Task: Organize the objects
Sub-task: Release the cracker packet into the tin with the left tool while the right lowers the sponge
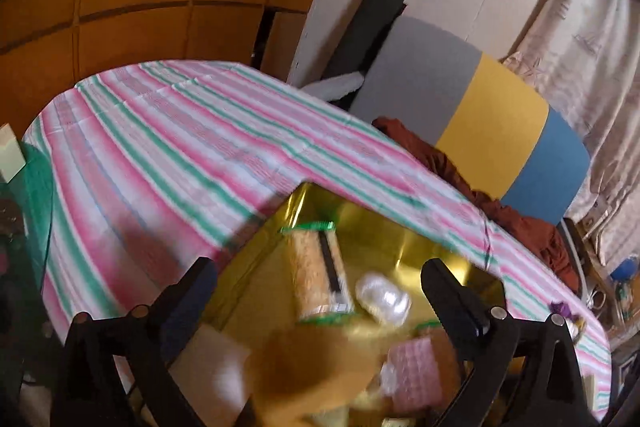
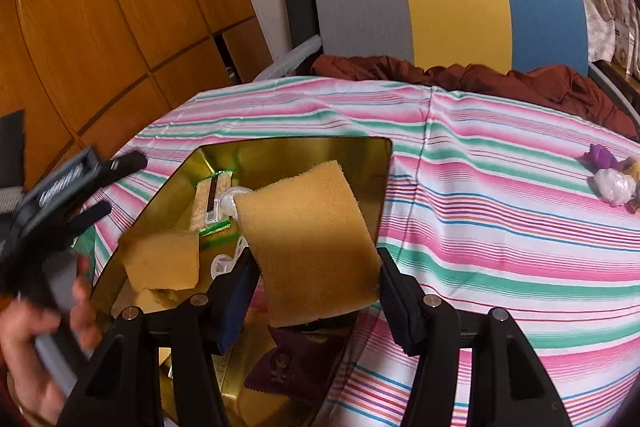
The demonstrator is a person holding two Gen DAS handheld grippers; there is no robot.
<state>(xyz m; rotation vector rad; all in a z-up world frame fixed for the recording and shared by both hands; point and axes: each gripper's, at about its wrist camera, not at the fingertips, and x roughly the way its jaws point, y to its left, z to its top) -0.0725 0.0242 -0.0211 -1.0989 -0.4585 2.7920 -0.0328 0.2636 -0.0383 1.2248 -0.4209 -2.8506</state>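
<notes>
A yellow sponge [image 2: 308,239] is clamped between the pads of my right gripper [image 2: 318,283], tilted above a gold tray [image 2: 300,151] on the striped tablecloth. In the tray lie a second yellow sponge [image 2: 164,259], a snack packet [image 2: 210,199] and a white wrapped candy [image 2: 230,201]. My left gripper [image 2: 116,187], held by a hand, hovers at the tray's left edge. In the left wrist view the left gripper [image 1: 320,291] stands wide open over the tray [image 1: 380,227], above the snack packet [image 1: 316,275], the candy [image 1: 382,297] and a blurred sponge [image 1: 312,367], gripping nothing.
Loose wrapped candies [image 2: 612,175] lie on the cloth at the right. A grey, yellow and blue chair [image 2: 452,7] with a rust-red cloth [image 2: 520,79] stands behind the table. Wooden cabinets [image 2: 100,7] fill the left. A pink packet [image 1: 416,371] and a dark packet [image 2: 288,359] lie in the tray.
</notes>
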